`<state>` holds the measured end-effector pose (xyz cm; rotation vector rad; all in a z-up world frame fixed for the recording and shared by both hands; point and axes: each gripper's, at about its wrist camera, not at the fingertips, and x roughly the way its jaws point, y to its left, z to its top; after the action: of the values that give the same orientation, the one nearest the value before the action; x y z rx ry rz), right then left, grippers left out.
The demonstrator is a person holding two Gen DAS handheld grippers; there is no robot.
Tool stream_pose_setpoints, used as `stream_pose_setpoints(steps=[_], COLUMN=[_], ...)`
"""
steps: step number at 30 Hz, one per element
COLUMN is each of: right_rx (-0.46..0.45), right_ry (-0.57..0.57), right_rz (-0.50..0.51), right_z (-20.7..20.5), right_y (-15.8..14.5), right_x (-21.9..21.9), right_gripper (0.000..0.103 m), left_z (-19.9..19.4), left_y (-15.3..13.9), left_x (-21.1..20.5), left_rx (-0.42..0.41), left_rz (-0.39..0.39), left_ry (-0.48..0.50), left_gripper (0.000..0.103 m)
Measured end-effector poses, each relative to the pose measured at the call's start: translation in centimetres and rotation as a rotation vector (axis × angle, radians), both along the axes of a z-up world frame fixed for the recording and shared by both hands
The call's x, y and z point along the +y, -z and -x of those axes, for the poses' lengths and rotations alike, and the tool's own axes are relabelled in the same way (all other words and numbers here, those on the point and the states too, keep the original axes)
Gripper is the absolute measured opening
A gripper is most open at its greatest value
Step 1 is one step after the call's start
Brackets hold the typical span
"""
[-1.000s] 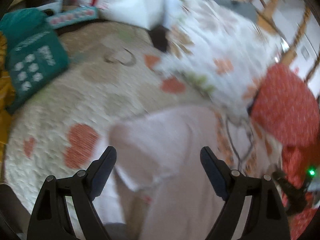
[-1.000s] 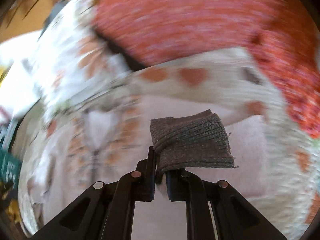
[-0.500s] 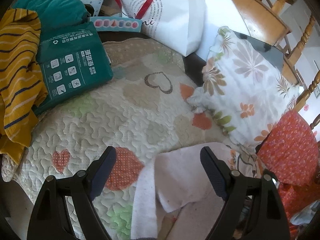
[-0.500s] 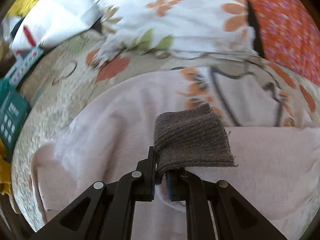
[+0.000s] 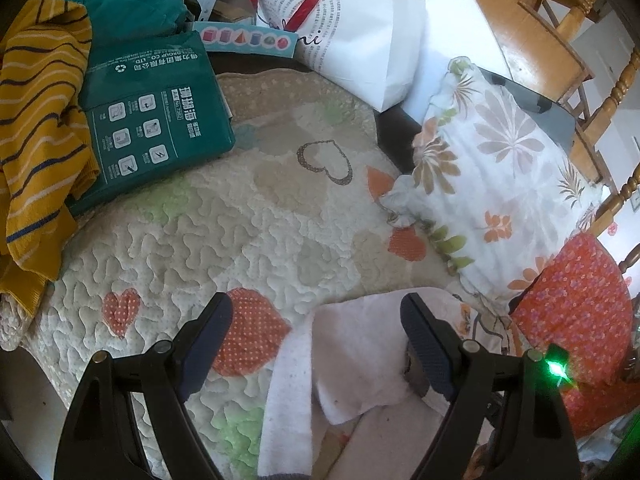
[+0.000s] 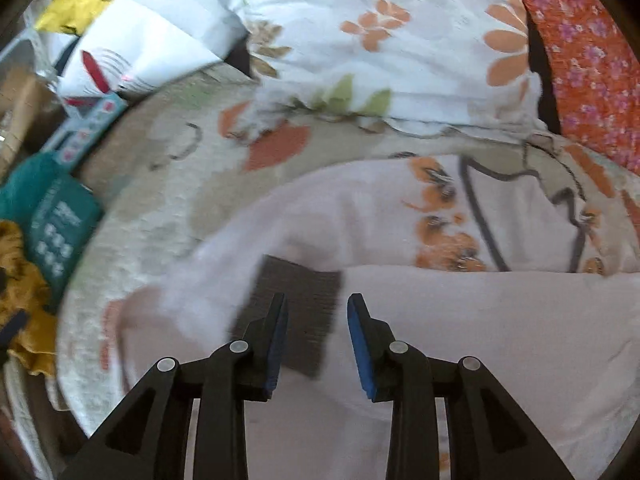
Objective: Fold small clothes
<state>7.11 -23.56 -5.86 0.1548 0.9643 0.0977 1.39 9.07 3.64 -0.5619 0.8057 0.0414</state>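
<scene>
A pale pink garment (image 6: 460, 320) with an orange flower print lies spread on a quilted heart-pattern cover (image 5: 240, 232). Its grey-brown ribbed cuff (image 6: 304, 280) rests folded in on the pink cloth. My right gripper (image 6: 317, 302) hovers over that cuff with its jaws opening; the cuff lies between the blue pads, which do not press on it. In the left wrist view a pink sleeve (image 5: 360, 352) of the garment runs under my left gripper (image 5: 314, 304), which stands wide open and grips nothing.
A floral pillow (image 5: 500, 168) and a red flowered cushion (image 5: 576, 308) border the cover on the right. A green box (image 5: 152, 120), a yellow striped garment (image 5: 36, 120) and a white paper bag (image 5: 352, 32) crowd the far left. Wooden chairs (image 5: 600, 92) stand behind.
My right gripper's jaws have parted and let go of the grey-brown cuff, which now lies on the pink cloth. The left gripper's view swung across the cover, then settled.
</scene>
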Motion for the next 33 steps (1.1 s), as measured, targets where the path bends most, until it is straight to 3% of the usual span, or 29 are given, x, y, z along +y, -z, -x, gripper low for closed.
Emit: stream_pose_setpoints(steps=[8, 10, 12, 16, 20, 26, 27, 29, 33], right_rx=[0.123, 0.103, 0.078, 0.071, 0.106, 0.108, 0.106, 0.098, 0.043], right_ry=[-0.017, -0.023, -0.043, -0.215, -0.39, -0.495, -0.498, -0.499, -0.5], right_rz=[0.005, 0.04, 0.013, -0.154, -0.238, -0.171, -0.142, -0.079, -0.081], right_z=[-1.0, -0.6, 0.2, 4.5, 9.4, 14.0, 14.5, 15.2, 15.9], right_y=[5.1, 4.7, 3.8, 2.1, 2.7, 4.9, 5.3, 5.7, 3.0], right_x=[2.1, 2.7, 2.9, 5.2, 8.7, 13.1, 13.5, 14.0, 13.2], right_gripper=[0.034, 0.034, 0.034, 0.041, 0.052, 0.053, 0.051, 0.006, 0.005], left_z=[0.5, 0.7, 1.0, 1.5, 1.7, 1.3, 1.3, 1.3, 1.3], left_y=[0.2, 0.5, 0.9, 1.3, 1.4, 1.7, 1.7, 1.7, 1.8], left_x=[3.4, 5.1, 6.9, 8.8, 8.6, 7.5, 7.3, 7.1, 7.0], left_rx=[0.014, 0.023, 0.033, 0.044, 0.052, 0.062, 0.064, 0.065, 0.067], left_rz=[-0.004, 0.01, 0.027, 0.046, 0.046, 0.045, 0.042, 0.038, 0.037], left_ry=[-0.091, -0.135, -0.177, -0.221, -0.213, -0.179, -0.173, -0.165, -0.164], left_gripper=[0.085, 0.085, 0.085, 0.085, 0.085, 0.085, 0.085, 0.085, 0.085])
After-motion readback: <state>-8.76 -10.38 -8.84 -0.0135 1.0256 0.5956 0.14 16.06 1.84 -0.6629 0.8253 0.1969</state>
